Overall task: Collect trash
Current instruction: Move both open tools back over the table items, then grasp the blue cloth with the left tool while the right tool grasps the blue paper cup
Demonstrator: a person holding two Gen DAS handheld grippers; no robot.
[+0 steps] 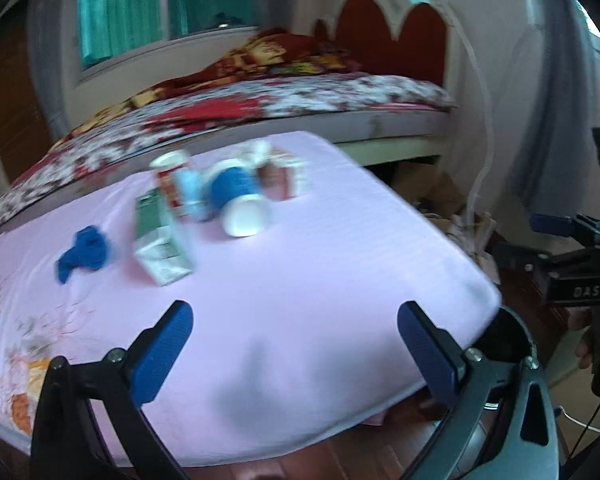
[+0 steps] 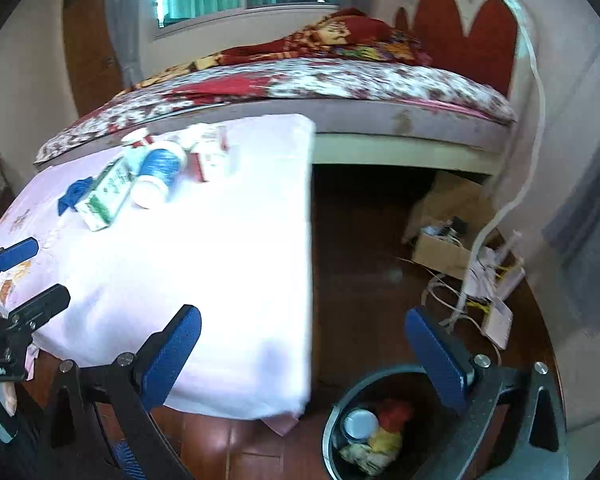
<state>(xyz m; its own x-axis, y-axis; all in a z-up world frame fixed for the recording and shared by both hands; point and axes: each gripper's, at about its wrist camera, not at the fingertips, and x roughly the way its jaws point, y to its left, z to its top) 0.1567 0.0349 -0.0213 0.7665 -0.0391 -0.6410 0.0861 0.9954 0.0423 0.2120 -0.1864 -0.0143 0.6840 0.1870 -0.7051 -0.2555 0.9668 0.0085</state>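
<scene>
From the left wrist, the left gripper (image 1: 294, 354) hangs wide open and empty over the pink bench (image 1: 300, 280); the blue cup (image 1: 238, 200) and green carton (image 1: 160, 240) lie clustered at its far side.

From the right wrist, the right gripper (image 2: 302, 354), also spread and empty, hovers above the bin (image 2: 340, 412), set on the floor beside the bench, probably for short drops.

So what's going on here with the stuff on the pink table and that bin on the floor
A person is clearing trash with two handheld grippers. Both the left gripper and the right gripper are open and empty. A blue-sleeved cup on its side, a green and white carton and a crumpled blue scrap lie on the pink table. The bin on the floor already holds some trash.
</scene>
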